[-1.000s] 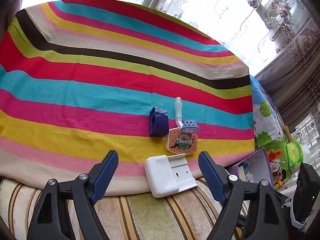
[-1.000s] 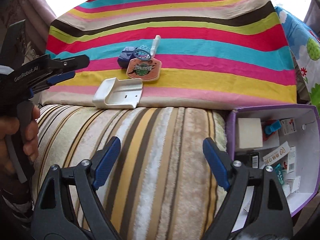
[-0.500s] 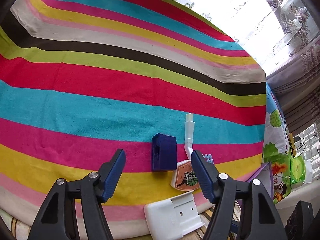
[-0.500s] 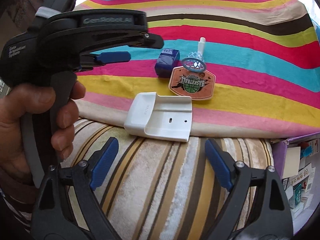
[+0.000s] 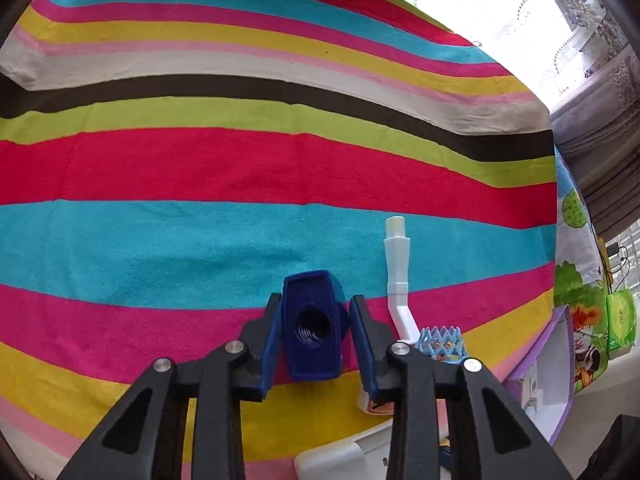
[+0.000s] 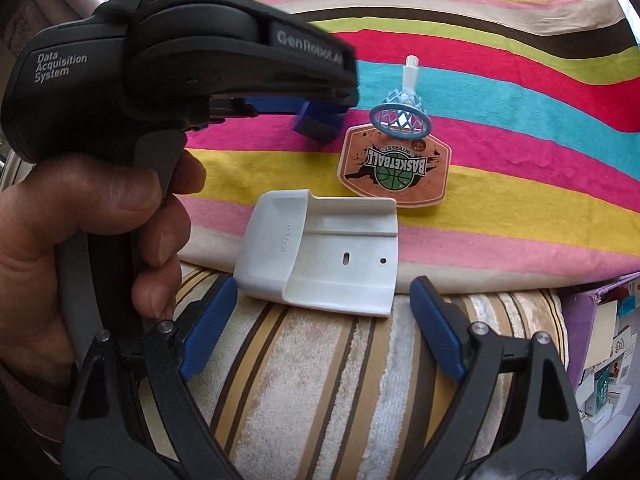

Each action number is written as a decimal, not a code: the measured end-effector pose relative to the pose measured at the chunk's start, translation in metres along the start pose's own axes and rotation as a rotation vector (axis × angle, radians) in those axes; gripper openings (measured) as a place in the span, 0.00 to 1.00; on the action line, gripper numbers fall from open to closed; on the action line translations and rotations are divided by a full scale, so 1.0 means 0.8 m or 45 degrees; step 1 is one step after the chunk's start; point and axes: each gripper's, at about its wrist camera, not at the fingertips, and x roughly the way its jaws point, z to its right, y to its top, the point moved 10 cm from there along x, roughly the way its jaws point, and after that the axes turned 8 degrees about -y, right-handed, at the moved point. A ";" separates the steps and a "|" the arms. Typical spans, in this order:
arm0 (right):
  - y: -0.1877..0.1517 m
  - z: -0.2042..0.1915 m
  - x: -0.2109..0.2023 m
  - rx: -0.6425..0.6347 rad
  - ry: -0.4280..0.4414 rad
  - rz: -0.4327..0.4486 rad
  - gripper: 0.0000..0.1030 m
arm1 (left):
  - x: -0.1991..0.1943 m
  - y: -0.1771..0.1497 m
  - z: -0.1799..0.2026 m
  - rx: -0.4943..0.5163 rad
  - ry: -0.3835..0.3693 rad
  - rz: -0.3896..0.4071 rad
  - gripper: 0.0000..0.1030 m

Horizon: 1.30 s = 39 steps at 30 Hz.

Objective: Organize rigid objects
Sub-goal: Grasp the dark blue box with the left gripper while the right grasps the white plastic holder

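Dark blue plastic, with a threaded round hole facing the camera: the blue block (image 5: 311, 326) stands in the lower centre of the left wrist view, on the pink stripe of the striped cloth (image 5: 240, 168). It sits directly between the fingers of the left gripper (image 5: 312, 344). The left pad seems to touch its side, while a thin gap shows at the right pad, so the gripper is nearly closed around the block but I judge it does not clamp it yet. The long axis of the block runs away from the camera, along the fingers.

Just to the right lies the toy basketball hoop (image 6: 402, 148) with its white post pointing to the upper frame. Nearer, at the cloth edge, rests the white holder (image 6: 320, 256).

The right gripper (image 6: 320, 332) hangs wide open and empty, low in its view, in front of the white holder. The purple box (image 6: 600, 340) is at the right edge.
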 end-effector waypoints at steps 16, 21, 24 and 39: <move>0.003 -0.002 0.015 0.031 -0.062 -0.028 0.90 | -0.049 -0.022 -0.069 -0.218 -0.120 0.124 0.32; 0.017 0.006 0.016 0.058 -0.087 -0.025 0.90 | -0.060 -0.031 -0.074 -0.227 -0.131 0.144 0.30; 0.014 0.001 0.014 0.076 -0.102 -0.031 0.90 | -0.067 -0.036 -0.075 -0.221 -0.126 0.164 0.30; 0.033 0.000 0.030 0.039 -0.234 -0.017 0.91 | -0.100 -0.070 -0.080 -0.247 -0.129 0.229 0.30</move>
